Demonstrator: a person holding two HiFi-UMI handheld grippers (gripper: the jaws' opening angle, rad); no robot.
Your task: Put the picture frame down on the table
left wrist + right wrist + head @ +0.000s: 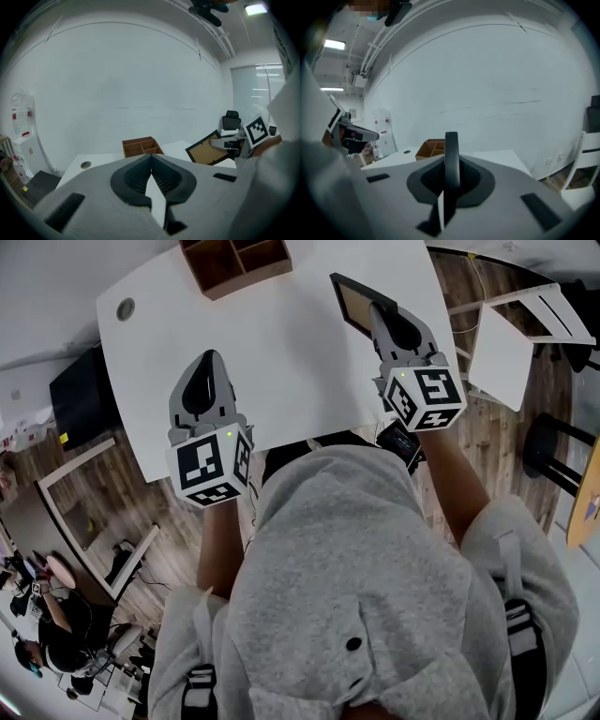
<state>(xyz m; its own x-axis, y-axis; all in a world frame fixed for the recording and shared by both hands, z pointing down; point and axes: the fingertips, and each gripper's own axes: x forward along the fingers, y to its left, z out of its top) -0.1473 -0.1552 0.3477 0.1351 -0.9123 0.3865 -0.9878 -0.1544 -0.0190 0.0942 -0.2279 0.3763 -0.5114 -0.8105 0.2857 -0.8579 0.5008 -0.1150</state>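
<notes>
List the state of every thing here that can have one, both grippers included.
Picture frame: held by one edge, tilted, not yet flat on the table.
Right gripper: fingers shut on the picture frame.
Left gripper: fingers shut, nothing between them.
Wooden box: upright on the table, open top, visible compartments look empty.

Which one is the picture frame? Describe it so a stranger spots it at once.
Start at the white table; near its right edge the right hand-held gripper is shut on the picture frame. It is a thin black-rimmed panel with a tan face, held tilted, unlike the open wooden box with compartments at the far edge.
</notes>
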